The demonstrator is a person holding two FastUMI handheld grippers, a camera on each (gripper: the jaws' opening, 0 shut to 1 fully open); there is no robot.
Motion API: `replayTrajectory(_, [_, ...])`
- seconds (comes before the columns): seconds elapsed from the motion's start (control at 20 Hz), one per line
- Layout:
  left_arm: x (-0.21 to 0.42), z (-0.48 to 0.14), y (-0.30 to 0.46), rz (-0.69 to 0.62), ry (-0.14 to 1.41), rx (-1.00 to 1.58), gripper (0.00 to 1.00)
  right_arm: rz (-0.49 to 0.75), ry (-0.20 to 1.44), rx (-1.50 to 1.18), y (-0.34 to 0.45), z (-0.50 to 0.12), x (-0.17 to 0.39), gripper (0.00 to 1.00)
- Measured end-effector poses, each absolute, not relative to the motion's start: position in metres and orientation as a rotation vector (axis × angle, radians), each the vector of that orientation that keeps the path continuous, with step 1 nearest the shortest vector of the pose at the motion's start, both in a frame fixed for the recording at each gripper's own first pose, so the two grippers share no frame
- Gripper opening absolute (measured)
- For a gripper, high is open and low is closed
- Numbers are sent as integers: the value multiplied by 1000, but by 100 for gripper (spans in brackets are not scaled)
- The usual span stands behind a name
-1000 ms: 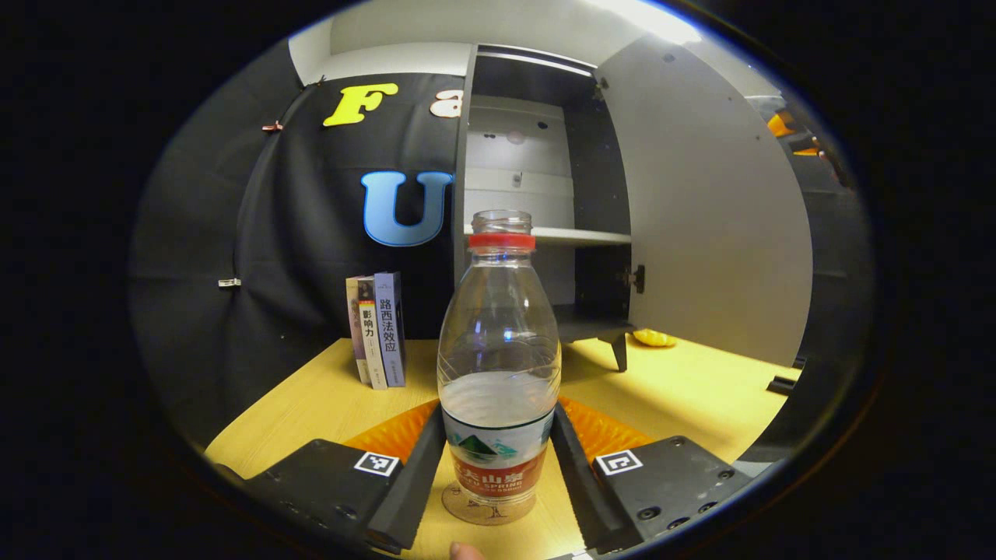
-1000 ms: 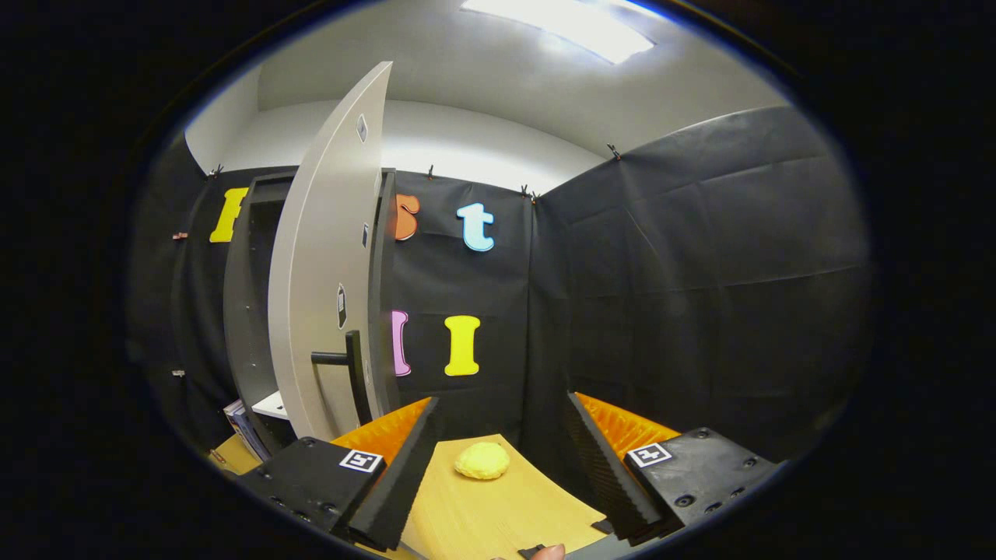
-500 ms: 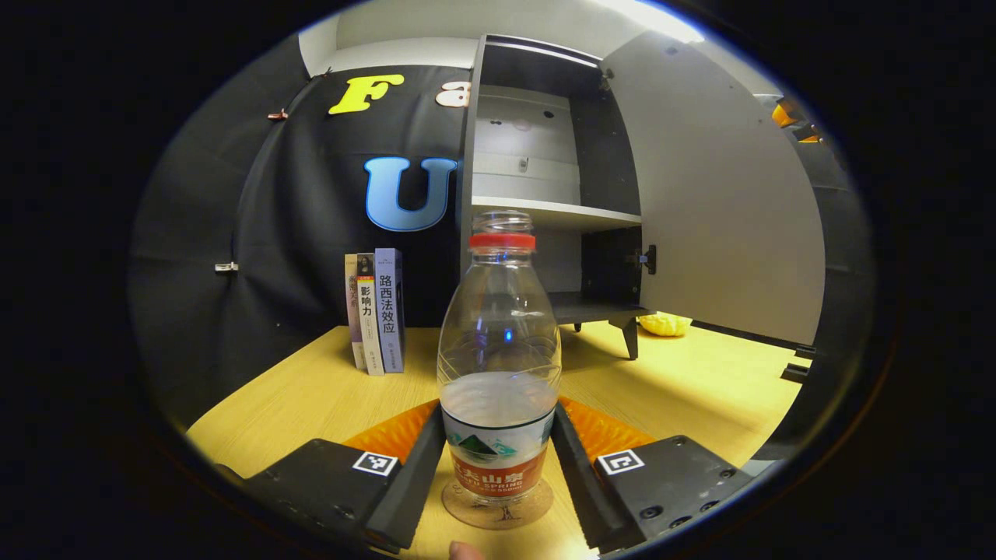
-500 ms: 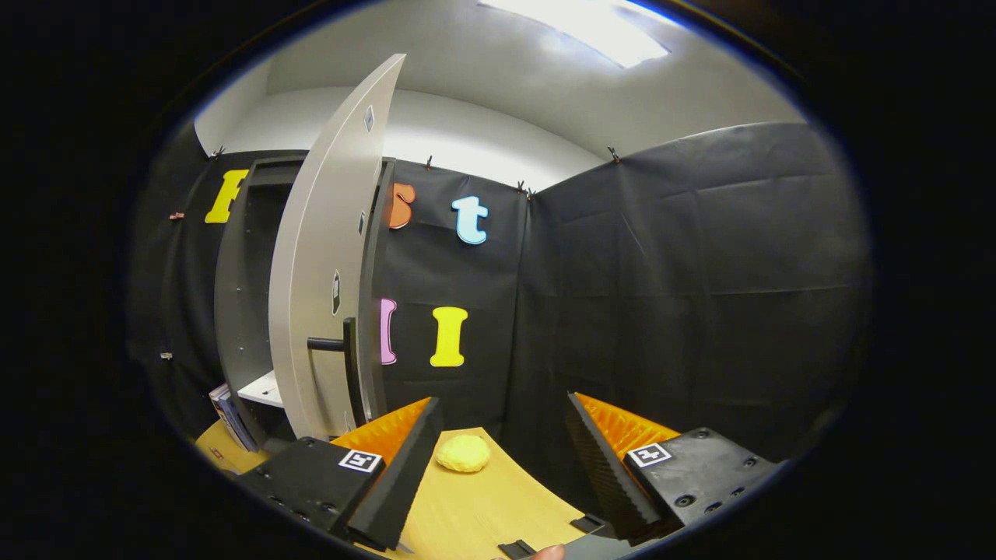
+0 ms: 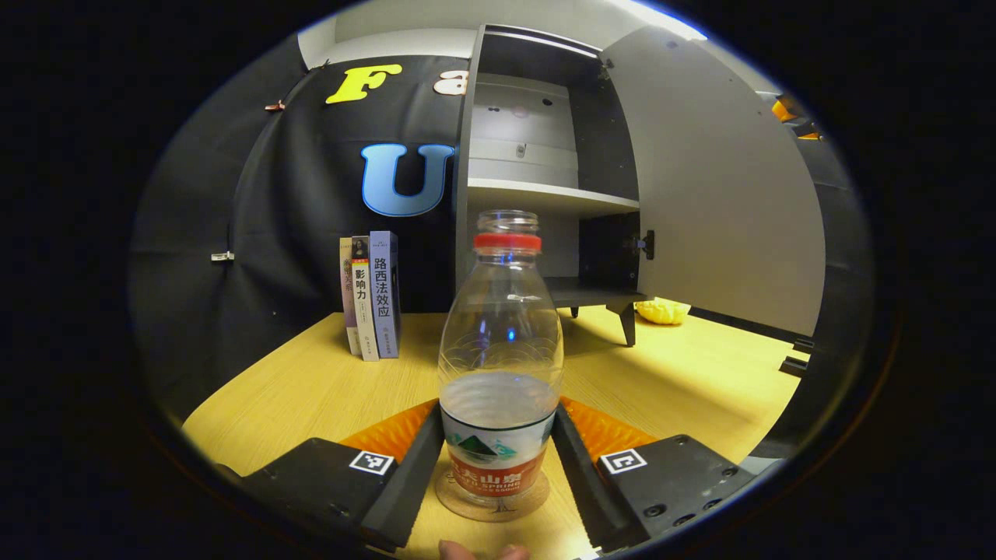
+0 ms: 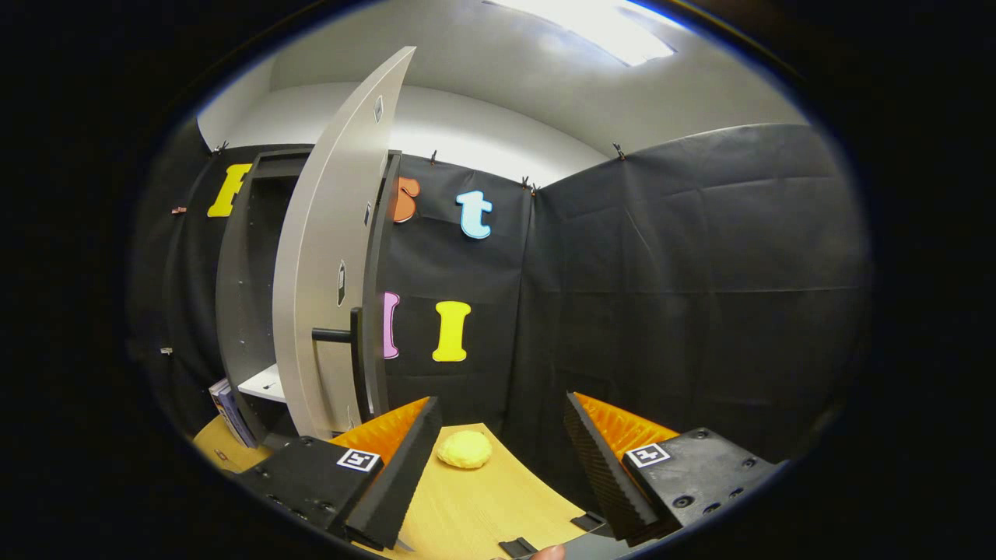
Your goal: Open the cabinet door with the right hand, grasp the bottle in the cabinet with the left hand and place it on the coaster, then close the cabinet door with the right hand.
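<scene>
Clear plastic bottle (image 5: 500, 365) with the red neck ring, part full of water, is standing upright on a round cork coaster (image 5: 492, 504) on the yellow wooden table (image 5: 311, 389), and the left gripper (image 5: 498, 459) is clamping it on both sides at the label. Right gripper (image 6: 502, 451) is hanging with fingers wide apart, gripping nothing. Past that, a yellow lumpy thing (image 6: 464, 449) is lying on the table. Further back, the grey cabinet door (image 5: 716, 194) is standing open, books (image 5: 369, 294) upright beside the cabinet.

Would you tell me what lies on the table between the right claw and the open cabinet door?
In the right gripper view, only bare tabletop separates the right claw from the cabinet door; a yellow lump sits ahead.
</scene>
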State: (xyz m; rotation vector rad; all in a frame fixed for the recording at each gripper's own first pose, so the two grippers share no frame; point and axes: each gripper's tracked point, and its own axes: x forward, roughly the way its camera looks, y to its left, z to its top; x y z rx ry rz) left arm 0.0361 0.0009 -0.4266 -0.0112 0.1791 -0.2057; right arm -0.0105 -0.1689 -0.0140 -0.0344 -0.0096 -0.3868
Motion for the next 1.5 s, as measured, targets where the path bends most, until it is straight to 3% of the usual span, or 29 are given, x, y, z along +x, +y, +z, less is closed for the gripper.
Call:
replayTrajectory(0.4, [39, -411, -1, -205, 175, -24, 94, -383, -1, -13, -171, -21, -9, 99])
replayTrajectory(0.65, [38, -380, 8, -160, 163, 3, 94, -363, 7, -4, -170, -27, -7, 99])
replayTrajectory(1.5, [16, -162, -26, -92, 96, -42, 94, -196, 2, 89, -141, -21, 35, 99])
